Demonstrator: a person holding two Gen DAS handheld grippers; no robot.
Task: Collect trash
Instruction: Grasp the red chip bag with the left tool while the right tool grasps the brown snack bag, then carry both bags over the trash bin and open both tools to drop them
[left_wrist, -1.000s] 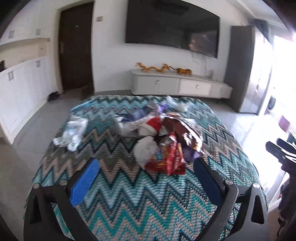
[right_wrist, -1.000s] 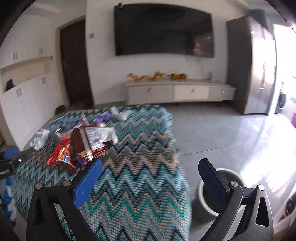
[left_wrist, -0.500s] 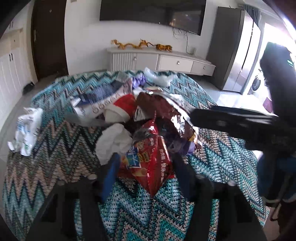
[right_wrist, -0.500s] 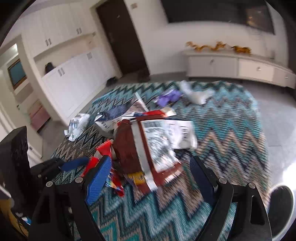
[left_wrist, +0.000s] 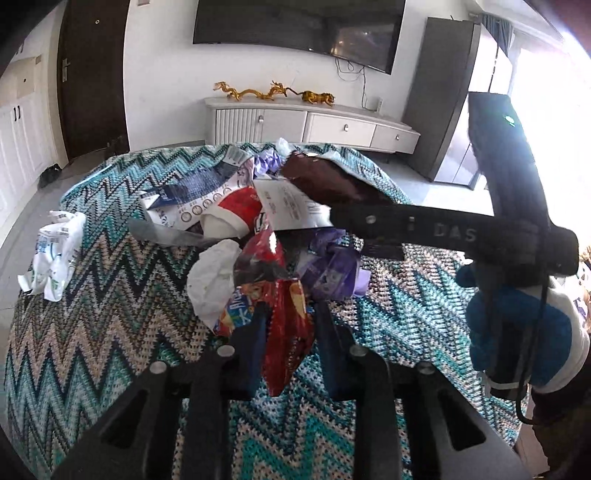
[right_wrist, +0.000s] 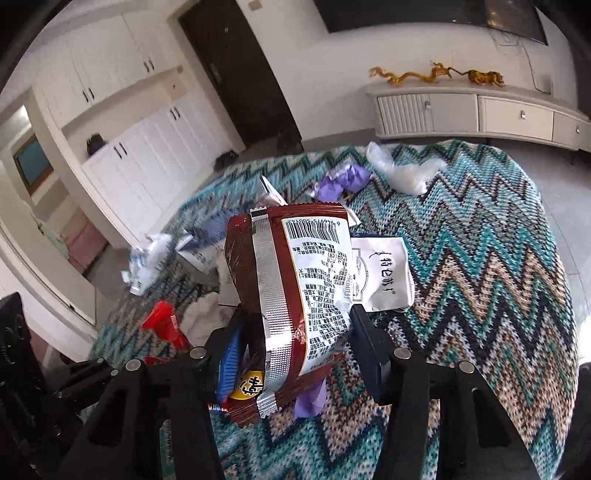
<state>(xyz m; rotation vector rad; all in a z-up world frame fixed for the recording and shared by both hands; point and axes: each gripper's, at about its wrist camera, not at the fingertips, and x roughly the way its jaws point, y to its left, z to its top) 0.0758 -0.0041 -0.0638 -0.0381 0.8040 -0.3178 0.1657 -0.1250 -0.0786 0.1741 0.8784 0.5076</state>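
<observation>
Both grippers reached the pile, closing: left gripper (left_wrist: 287, 325) on red wrapper (left_wrist: 286, 332).

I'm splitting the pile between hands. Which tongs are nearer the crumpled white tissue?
Left. The left tongs close on the red wrapper beside the tissue; the right tongs close around the brown bag farther off.

A home living room: wall-mounted television (left_wrist: 295, 33), low media cabinet (left_wrist: 310, 125), white cupboards (right_wrist: 147, 155).

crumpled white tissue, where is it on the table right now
In the left wrist view the crumpled white tissue lies on the zigzag tablecloth at the pile's left edge, touching the red snack wrapper and just below the red-and-white paper cup.
</observation>
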